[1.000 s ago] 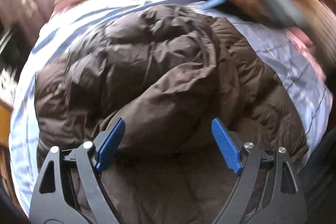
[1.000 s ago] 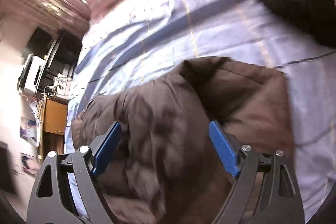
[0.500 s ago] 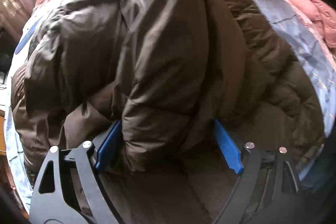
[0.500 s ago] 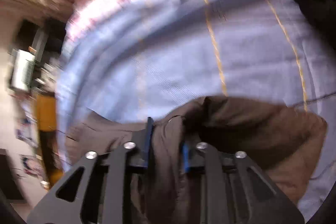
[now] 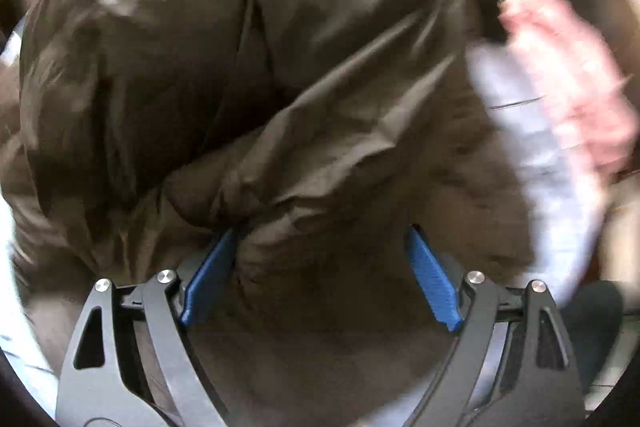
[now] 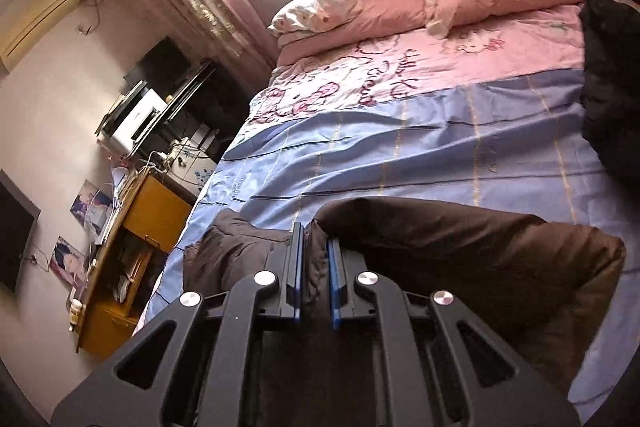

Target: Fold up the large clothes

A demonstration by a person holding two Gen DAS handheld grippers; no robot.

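Brown, puffy padded coat (image 6: 460,259) lies on the blue bedspread (image 6: 400,147). The right gripper (image 6: 314,267) pinches a fold at its edge; the left gripper (image 5: 320,267) is spread against bunched fabric. It looks soft, bulky and slippery, best gripped at seams.

The brown puffer jacket (image 6: 460,259) lay on the bed in a rumpled, partly folded heap, its quilted shell matte and creased. In the right wrist view an upright ridge of its fabric stood pinched between the two blue pads (image 6: 295,267), with one lobe spreading to the left of the fingers and a longer, darker bulk stretching away to their right. In the blurred left wrist view the jacket (image 5: 280,87) filled the space ahead of the spread fingers (image 5: 208,277), a puckered fold bunched against the left one.
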